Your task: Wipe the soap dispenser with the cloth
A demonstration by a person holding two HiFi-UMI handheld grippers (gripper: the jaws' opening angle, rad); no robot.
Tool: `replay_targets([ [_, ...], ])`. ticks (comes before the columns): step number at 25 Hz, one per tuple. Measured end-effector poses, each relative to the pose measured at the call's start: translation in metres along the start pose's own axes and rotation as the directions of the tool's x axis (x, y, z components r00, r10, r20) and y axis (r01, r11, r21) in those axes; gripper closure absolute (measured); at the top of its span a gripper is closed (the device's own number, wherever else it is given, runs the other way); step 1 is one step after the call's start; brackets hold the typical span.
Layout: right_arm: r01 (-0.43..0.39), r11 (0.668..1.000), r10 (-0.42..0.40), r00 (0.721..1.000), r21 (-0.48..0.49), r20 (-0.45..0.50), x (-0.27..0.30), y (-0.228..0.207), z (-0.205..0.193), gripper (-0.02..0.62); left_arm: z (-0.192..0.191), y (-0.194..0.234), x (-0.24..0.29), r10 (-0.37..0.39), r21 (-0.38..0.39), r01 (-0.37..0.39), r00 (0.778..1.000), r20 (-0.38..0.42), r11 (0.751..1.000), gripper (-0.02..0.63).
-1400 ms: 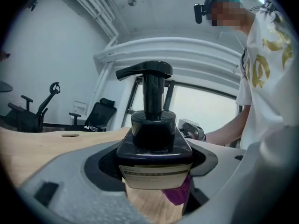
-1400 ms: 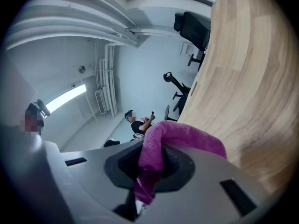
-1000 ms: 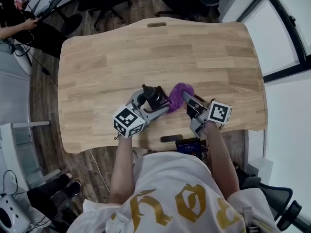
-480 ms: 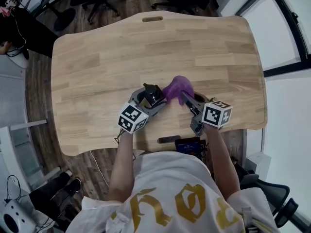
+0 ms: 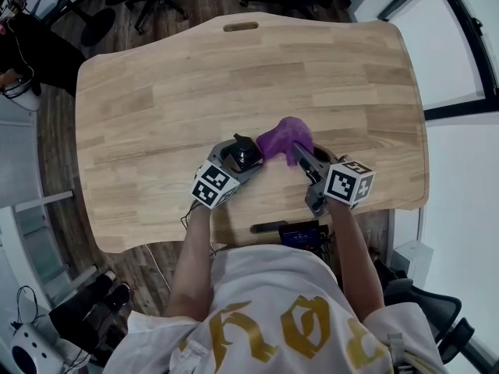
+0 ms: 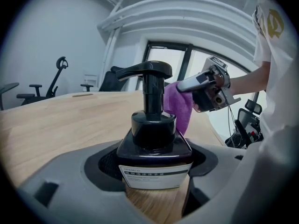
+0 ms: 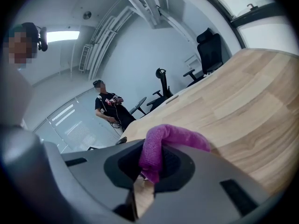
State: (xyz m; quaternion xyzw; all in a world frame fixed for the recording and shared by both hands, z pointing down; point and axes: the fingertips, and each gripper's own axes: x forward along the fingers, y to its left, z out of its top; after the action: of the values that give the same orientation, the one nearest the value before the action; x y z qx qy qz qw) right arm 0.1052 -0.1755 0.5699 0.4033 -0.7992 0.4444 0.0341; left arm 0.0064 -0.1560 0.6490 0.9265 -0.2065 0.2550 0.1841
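Observation:
A dark soap dispenser [image 6: 152, 139] with a black pump head and a white label stands upright between the jaws of my left gripper [image 5: 238, 158], which is shut on its body. In the head view the dispenser [image 5: 245, 154] sits near the table's front middle. My right gripper [image 5: 300, 156] is shut on a purple cloth [image 5: 282, 139], pinched at one fold [image 7: 156, 153]. The cloth [image 6: 180, 106] hangs just right of the pump, close to it; whether they touch is unclear.
The wooden table [image 5: 234, 76] stretches wide beyond the grippers, with a slot near its far edge [image 5: 240, 26]. Office chairs stand past the far edge. A seated person [image 7: 108, 108] is off the table's far left. A dark device [image 5: 300, 232] hangs at the near edge.
Both grippers shifted slightly away from me. The cloth lifted off the table and now hangs beside the dispenser's top.

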Motion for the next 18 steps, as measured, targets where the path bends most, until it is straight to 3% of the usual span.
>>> replay_targets([
  [4,-0.013,1.000,0.013,1.000,-0.005,-0.023,0.002,0.000,-0.003,0.555,-0.002,0.000,0.008,-0.015,0.009,0.015,1.000,0.002,1.000,0.275],
  [9,-0.004,1.000,0.004,1.000,0.029,-0.006,-0.002,-0.009,0.000,0.555,-0.003,-0.005,0.015,-0.061,0.131,0.062,0.998,-0.012,0.989,0.275],
  [14,0.006,1.000,-0.006,1.000,0.018,0.009,-0.002,-0.009,0.005,0.555,-0.009,-0.006,0.013,-0.097,0.154,0.102,0.995,-0.034,0.983,0.275],
  [18,0.021,1.000,-0.021,0.999,0.002,0.030,-0.004,-0.009,0.010,0.555,-0.019,-0.010,0.015,-0.063,0.209,0.081,0.994,-0.092,0.974,0.273],
])
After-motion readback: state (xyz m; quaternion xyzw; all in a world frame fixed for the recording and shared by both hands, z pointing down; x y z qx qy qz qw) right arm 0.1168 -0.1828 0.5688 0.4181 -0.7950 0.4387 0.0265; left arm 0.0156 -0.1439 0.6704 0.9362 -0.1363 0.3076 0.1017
